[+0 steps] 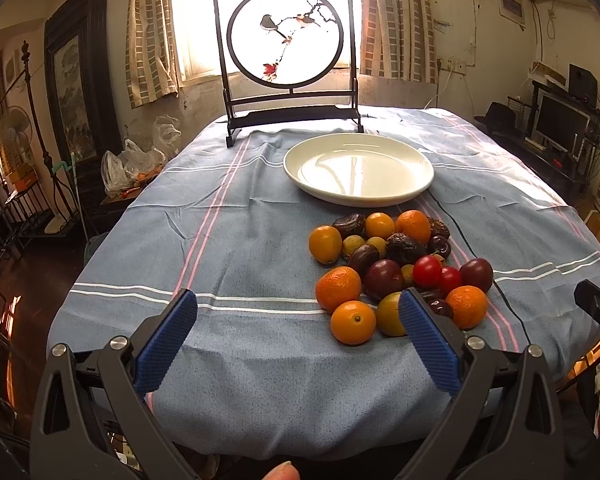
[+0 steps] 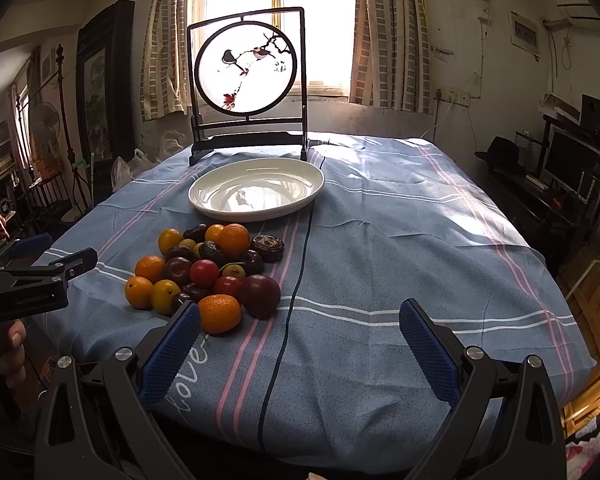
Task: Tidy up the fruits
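While the left claw [image 1: 298,322] hangs low over the near edge of the bench [image 1: 236,232], its blue-padded jaws stand wide apart with nothing between them, its right pad just in front of the fruit pile [image 1: 396,268]. That pile lies on the blue striped cloth [image 1: 204,248], a tight cluster of glossy orange mandarins, smaller yellow-orange kumquats, dark purple plums, bright red cherry tomatoes, pale green-yellow round fruits and wrinkled brown dates, all touching one another. Just beyond the pile sits a white plate [image 1: 416,160], shallow and shiny, holding nothing. Behind the plate stands a dark-framed screen [image 1: 286,40] with birds painted on a round panel. A thin black cable [image 2: 296,292] runs down the cloth just right of the fruit. Further right, the right claw [image 2: 300,324] is likewise spread wide and grips nothing, hovering over bare cloth, its left pad close to the nearest mandarin [image 2: 219,313].
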Motion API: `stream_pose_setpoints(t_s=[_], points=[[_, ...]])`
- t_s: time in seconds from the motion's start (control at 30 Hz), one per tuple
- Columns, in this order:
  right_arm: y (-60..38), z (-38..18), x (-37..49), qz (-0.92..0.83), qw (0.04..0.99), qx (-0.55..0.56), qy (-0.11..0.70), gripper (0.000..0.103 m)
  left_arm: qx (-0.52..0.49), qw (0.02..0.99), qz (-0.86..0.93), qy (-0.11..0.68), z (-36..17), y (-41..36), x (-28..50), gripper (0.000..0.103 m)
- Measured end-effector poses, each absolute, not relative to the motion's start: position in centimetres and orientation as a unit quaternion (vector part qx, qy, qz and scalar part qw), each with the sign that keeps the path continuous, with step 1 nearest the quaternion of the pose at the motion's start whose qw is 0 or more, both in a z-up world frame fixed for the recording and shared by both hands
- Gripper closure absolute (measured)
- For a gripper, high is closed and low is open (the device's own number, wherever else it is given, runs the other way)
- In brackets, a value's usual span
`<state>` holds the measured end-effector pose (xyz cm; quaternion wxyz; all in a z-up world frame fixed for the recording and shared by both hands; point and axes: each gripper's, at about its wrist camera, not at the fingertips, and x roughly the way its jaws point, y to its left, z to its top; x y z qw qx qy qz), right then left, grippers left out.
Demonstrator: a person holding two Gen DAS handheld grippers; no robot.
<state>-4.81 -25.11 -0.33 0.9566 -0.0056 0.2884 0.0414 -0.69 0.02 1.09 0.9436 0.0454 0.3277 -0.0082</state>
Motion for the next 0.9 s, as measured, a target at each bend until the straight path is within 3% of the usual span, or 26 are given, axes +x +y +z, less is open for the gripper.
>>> stream_pose_setpoints(t_s=[0.9], points=[[-24.94, -0.60, -4.87, 0.043, 0.956, -0.004, 0.289, 0.004, 0.044, 0.943, -0.024, 0.328, 0.22, -0.42, -0.90, 0.004]])
